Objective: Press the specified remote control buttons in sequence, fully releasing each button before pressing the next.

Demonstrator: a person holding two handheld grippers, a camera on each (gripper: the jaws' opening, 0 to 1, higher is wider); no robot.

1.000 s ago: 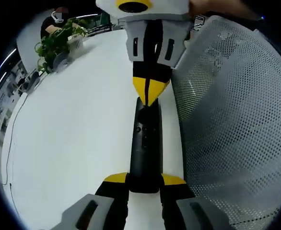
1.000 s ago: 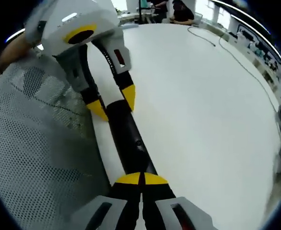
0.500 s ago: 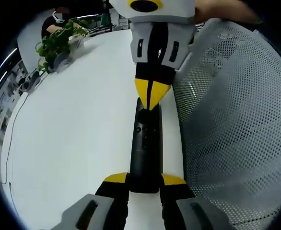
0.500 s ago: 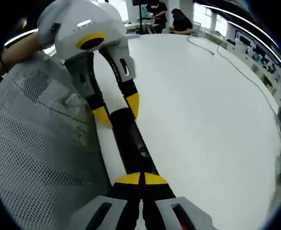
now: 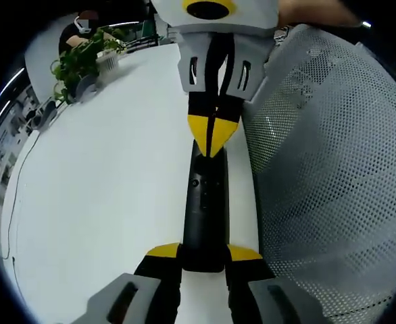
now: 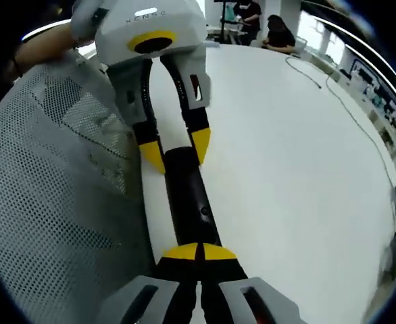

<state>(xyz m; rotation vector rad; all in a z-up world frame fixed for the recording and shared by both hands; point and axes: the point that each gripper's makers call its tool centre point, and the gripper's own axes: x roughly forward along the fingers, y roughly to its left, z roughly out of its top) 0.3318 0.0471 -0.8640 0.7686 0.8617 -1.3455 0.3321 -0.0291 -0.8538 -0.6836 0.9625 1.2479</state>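
A black remote (image 5: 205, 202) lies lengthwise on the white table (image 5: 103, 189), close to its edge. My left gripper (image 5: 203, 255) is shut on the remote's near end, one yellow tip on each side. My right gripper (image 5: 211, 138) comes down from the top of the left gripper view, shut, its joined yellow tips touching the remote's far end. In the right gripper view, my right gripper (image 6: 198, 254) rests shut on the remote (image 6: 188, 199), and the left gripper (image 6: 176, 152) clamps the opposite end.
A white mesh chair back (image 5: 319, 169) stands tight against the table edge beside the remote, and shows as mesh chair back (image 6: 56, 202). A potted plant (image 5: 83, 57) sits at the far corner. A thin cable (image 6: 340, 88) runs across the table. People (image 6: 279, 34) sit far off.
The right gripper's view has swung, so the left gripper now looks nearer and more upright. The right gripper's shut tips stay on the remote's end. The left gripper keeps its hold.
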